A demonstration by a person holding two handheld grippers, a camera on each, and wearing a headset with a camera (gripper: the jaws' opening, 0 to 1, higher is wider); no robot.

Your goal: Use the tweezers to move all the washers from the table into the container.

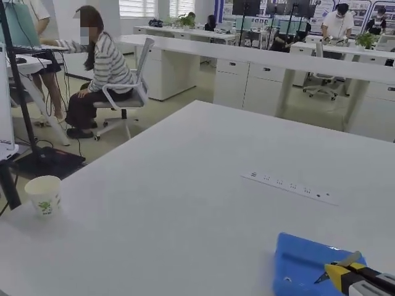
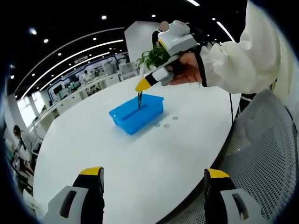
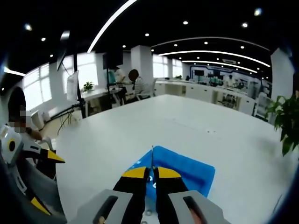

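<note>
Head view, container: the blue container [image 1: 308, 262] sat at the lower right of the frame on the white table [image 1: 185, 216], close to my edge for easy reach.
Head view, right gripper: my right gripper [image 1: 336, 269] sat in the lower right corner, the tweezers [image 1: 347, 259] angled over the container.
Left gripper view, left gripper: my left gripper [image 2: 154, 172] had its jaws wide apart and empty at the bottom of the frame, kept clear of the work, I judged.
Left gripper view, washers: three washers [image 2: 166, 125] lay on the table just right of the container, not yet moved.
Left gripper view, tweezers: they pointed down with tips inside the container, likely for a drop. Whether they held a washer was too small to tell.
Right gripper view, grip: the jaws were pressed together on the tweezers, tips over the container.
</note>
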